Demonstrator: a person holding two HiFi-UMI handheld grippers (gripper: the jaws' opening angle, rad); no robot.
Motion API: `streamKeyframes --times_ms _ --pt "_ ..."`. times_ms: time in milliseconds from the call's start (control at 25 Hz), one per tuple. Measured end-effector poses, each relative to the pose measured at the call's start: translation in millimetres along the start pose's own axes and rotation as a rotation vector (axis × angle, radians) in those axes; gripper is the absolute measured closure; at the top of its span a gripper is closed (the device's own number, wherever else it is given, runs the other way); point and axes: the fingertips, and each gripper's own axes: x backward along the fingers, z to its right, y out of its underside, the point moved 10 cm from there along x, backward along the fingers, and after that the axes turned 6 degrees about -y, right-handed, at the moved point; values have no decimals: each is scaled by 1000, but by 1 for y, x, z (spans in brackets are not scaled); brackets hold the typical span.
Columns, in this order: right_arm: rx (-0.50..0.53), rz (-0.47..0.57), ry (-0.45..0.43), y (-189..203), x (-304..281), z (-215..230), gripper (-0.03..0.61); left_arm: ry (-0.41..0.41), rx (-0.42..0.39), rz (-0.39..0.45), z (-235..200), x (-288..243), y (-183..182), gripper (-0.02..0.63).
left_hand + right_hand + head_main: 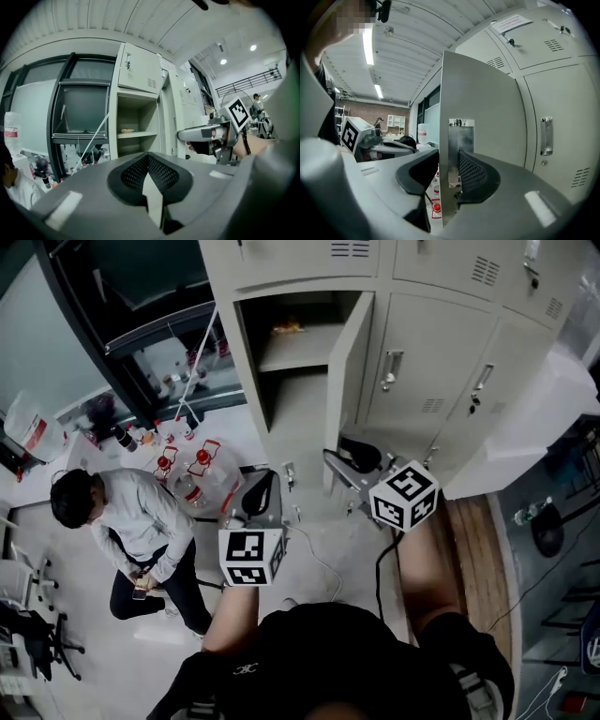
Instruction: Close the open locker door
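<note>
Bright ceiling strip lights [368,44], fisheye-warped edges, dark vignetted corners

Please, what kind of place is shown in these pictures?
Likely a locker corner of a lab or workshop: grey metal lockers, red-capped jugs on the floor, ceiling strip lights.

Shelf item [125,131]: too small to ID. Locker door [483,108] blocks the compartment in the right gripper view and hides the right tool's [449,178] left jaw inner face. Head view crops the lockers' [450,296] tops.
</note>
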Motion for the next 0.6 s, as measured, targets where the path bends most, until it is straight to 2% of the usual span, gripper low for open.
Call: streamKeyframes --times_ms 240,600 --pt "2 -13 1 -4 -43 -5 448 -70 11 5 -39 14 5 612" --pt "-27 -7 66 -11 -106 -1 454 -121 22 10 -88 22 9 612"
